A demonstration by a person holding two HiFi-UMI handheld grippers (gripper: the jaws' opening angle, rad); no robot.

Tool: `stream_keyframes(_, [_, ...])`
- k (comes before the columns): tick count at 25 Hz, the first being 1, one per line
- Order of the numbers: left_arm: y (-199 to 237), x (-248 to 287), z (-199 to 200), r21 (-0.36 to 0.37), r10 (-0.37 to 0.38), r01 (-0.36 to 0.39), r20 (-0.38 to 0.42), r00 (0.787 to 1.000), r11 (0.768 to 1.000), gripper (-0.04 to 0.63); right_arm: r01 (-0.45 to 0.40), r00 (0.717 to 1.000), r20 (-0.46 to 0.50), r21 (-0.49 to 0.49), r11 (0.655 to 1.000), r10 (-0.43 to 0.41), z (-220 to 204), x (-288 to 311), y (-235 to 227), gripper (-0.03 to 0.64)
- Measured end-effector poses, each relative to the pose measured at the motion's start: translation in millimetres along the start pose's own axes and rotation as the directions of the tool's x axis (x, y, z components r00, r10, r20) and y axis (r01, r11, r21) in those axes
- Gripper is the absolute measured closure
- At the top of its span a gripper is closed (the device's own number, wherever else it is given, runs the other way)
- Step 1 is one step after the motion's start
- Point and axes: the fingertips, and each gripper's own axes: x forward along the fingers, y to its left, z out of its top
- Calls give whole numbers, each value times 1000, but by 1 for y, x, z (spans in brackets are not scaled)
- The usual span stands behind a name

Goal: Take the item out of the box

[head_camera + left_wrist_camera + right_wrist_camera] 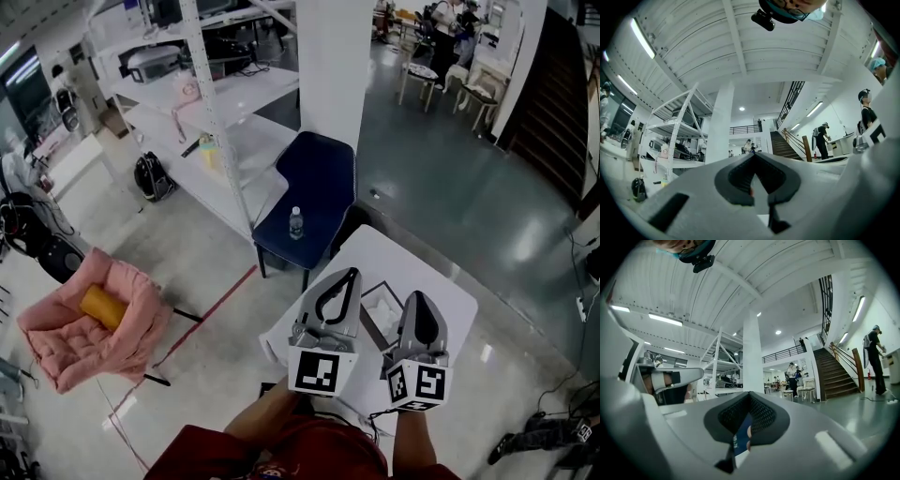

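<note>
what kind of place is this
Probably an open-plan lab or workshop hall, not a home. There is a tall white metal shelving rack loaded with equipment, a glossy grey floor, and a dark staircase with a railing leading up to a balcony level.

My left gripper (753, 155) has its jaws closed tip to tip, nothing between. From there: white pillar (719, 124) at eleven o'clock, shelving (670, 133) at nine, stairs (786, 143) at two.

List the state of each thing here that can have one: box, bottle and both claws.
box: open, on the table
bottle: upright, on the chair
left claw: shut, empty
right claw: shut, empty
</note>
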Motion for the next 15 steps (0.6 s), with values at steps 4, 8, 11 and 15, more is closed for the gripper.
stream_keyframes(4, [22,14,-5,-14,-30,30,4,1000,999,592,31,1000,4,-6,1000,-31,1,25,8,615])
stream_keyframes(8, [44,20,-18,-28,-57,58,10,998,998,592,59,998,7,-9,998,-59,-8,45,22,615])
stream_keyframes(11, [56,29,-22,-52,-68,69,17,998,996,592,78,997,3,-11,997,-78,-10,58,26,615])
stream_keyframes(15, [60,40,-23,-46,-108,109,9,994,993,592,111,994,0,-12,994,-111,-6,67,24,615])
